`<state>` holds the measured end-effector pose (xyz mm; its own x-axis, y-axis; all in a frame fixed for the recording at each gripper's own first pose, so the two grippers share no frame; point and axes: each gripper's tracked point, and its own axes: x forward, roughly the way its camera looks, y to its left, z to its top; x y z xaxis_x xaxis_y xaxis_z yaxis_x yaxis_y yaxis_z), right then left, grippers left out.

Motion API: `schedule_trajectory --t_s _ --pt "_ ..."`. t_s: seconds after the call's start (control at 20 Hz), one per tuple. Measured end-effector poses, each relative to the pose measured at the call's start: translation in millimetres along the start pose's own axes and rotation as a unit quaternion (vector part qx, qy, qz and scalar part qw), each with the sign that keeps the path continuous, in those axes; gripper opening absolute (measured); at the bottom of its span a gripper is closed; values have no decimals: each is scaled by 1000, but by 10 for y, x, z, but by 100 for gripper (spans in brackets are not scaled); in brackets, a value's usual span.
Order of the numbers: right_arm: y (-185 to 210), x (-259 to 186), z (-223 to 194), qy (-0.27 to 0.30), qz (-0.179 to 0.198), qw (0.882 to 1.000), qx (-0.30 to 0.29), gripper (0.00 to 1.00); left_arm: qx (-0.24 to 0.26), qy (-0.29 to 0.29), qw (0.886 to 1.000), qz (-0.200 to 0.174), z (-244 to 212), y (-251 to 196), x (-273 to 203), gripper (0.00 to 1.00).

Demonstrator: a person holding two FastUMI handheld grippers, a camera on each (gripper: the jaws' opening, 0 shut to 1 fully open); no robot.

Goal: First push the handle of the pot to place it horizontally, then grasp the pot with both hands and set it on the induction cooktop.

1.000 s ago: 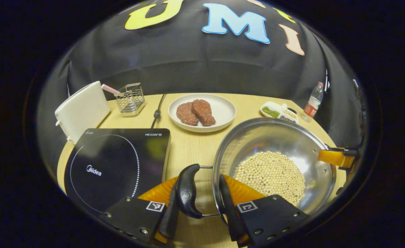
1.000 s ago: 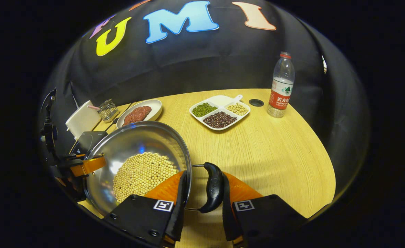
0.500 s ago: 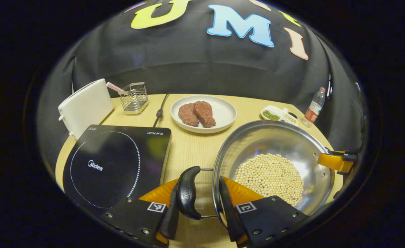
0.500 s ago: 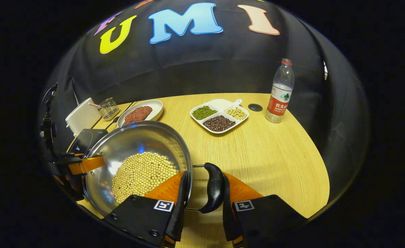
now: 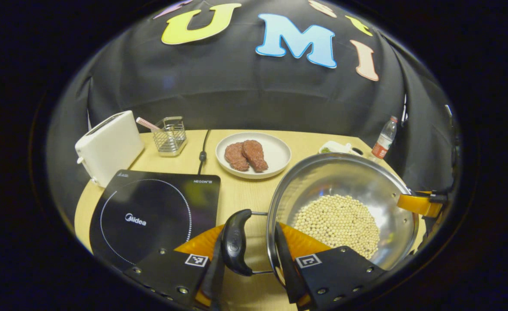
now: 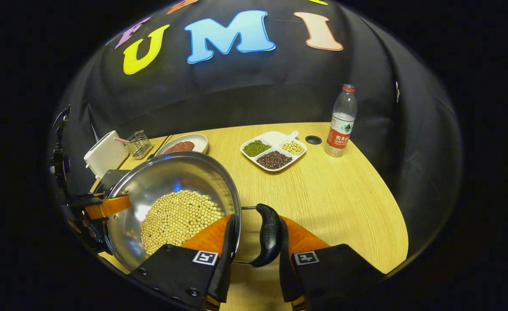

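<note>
The steel pot (image 5: 344, 207), holding a bed of soybeans (image 5: 338, 222), is carried between the two tools, to the right of the induction cooktop (image 5: 150, 216) and not on it; whether its base touches the wooden surface (image 5: 241, 194) cannot be told; in the left gripper view, the left hand-held gripper (image 5: 247, 255) has its two fingers drawn close about the pot's black side handle (image 5: 234, 242), one finger (image 5: 213, 270) outside the grip, the other between the grip and the pot wall; both seem to press on it; in the right gripper view, the right hand-held gripper (image 6: 254, 255) grips the opposite black handle (image 6: 269, 235) the same way, its fingers narrowed around the grip, with the pot rim (image 6: 236, 207) just to the left; the other tool's orange finger shows at the pot's far edge in each view; behind the cooktop stand a white toaster (image 5: 109, 144) and a wire basket (image 5: 169, 136); a power cord (image 5: 202, 149) runs back past them; a white plate (image 5: 275, 151) with two meat patties (image 5: 245, 155) lies beyond the pot; further right sit a divided dish of beans (image 6: 273, 151) and, near it, an upright water bottle (image 6: 340, 123).
</note>
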<state>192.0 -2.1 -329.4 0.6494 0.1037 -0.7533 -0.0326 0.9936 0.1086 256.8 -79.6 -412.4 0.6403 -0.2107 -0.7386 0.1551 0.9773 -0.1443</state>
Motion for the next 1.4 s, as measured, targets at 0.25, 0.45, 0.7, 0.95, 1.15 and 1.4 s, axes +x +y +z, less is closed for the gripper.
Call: schedule_trajectory --t_s 0.25,0.45,0.7,0.95,1.15,1.4 --pt "166 -122 25 -6 -6 1000 3 46 0 -6 1000 -8 57 145 -124 58" --pt "342 -175 21 -9 -5 1000 2 49 -3 -10 1000 -8 80 328 -220 58" --pt "589 -225 43 -14 -1 1000 0 49 -4 -15 1000 -7 120 582 -332 58" --pt "822 -241 58 -17 2 1000 -2 46 -6 -18 1000 -6 139 831 -416 58" --pt "1014 -247 54 -17 4 1000 -1 46 -8 -20 1000 -4 146 1029 -462 58" --pt "1254 -231 57 -15 5 1000 -3 46 -12 -20 1000 -4 140 1304 -511 58"
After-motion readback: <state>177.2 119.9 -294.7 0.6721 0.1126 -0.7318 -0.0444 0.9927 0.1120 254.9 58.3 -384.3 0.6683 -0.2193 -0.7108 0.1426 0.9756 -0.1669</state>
